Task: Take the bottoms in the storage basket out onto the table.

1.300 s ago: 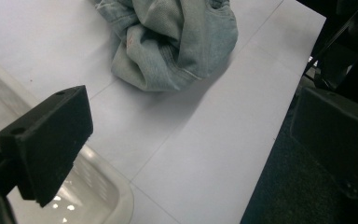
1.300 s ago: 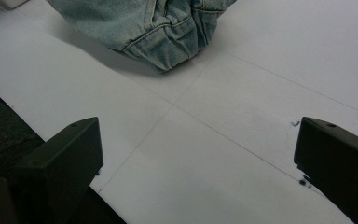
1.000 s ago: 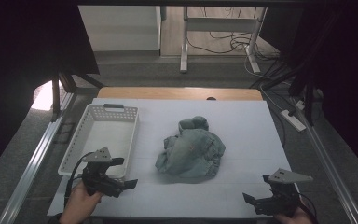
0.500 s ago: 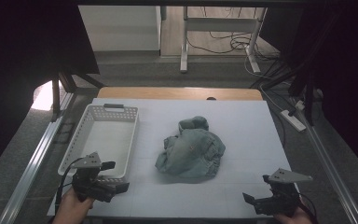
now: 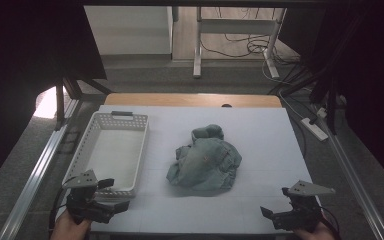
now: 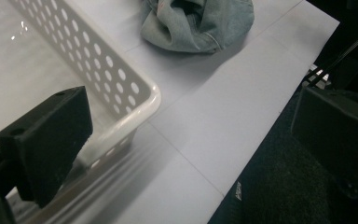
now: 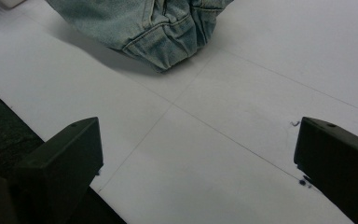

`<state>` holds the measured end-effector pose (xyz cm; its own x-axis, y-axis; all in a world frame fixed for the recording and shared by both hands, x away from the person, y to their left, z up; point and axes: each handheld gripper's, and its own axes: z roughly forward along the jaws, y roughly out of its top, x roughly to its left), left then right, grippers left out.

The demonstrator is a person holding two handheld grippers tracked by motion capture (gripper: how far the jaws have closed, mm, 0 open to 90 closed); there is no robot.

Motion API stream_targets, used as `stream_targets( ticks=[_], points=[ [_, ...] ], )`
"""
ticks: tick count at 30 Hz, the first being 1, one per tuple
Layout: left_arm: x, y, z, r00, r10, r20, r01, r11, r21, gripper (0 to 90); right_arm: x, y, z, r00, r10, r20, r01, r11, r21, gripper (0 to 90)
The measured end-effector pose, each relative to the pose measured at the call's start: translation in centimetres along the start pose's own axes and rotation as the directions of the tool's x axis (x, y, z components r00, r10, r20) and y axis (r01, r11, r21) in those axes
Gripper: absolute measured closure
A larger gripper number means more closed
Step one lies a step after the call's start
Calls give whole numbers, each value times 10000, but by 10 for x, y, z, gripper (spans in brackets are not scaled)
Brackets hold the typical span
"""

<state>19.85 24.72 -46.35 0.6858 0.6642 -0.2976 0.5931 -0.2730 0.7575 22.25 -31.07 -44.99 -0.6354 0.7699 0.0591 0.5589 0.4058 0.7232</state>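
Note:
A crumpled pale blue denim garment [image 5: 205,160] lies in a heap at the middle of the white table [image 5: 260,130]. An empty white perforated basket [image 5: 115,120] stands to its left. My left gripper [image 5: 117,194] is at the near left corner, just in front of the basket's near end, open with nothing between its fingers. The left gripper view has the basket corner [image 6: 135,88] by one jaw and the denim [image 6: 196,21] farther off. My right gripper [image 5: 272,214] is open and empty at the near right edge. The denim hem [image 7: 154,23] lies ahead of the right gripper [image 7: 198,163].
Metal rails [image 5: 35,175] run along both sides of the table. Beyond the far edge are table legs and cables [image 5: 250,47] on the floor. A power strip [image 5: 315,127] lies off the right side. Bare white surface stretches between the garment and the near edge.
My left gripper has drawn back toward the near left corner, away from the garment. The right gripper, garment and basket have stayed put.

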Motion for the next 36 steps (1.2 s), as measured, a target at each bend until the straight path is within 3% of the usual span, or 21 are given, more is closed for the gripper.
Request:
stream_targets(
  ticks=[10,17,26,36],
  points=[
    [3,-15,-9,9995,-288,-93,288,9996,2,0,0,0,0,10000,43,9,-43,10000,-14,15],
    [6,-23,-18,9986,-480,-213,473,9985,-290,0,0,0,0,10000,64,31,-64,10000,-9,15],
    [9,-32,-31,9954,-601,-750,566,9973,-478,0,0,0,0,10000,81,56,-81,10000,-15,15],
    [11,-38,-39,9894,-535,-1349,512,9985,-208,0,0,0,0,10000,89,41,-89,10000,-10,15]
  ],
)
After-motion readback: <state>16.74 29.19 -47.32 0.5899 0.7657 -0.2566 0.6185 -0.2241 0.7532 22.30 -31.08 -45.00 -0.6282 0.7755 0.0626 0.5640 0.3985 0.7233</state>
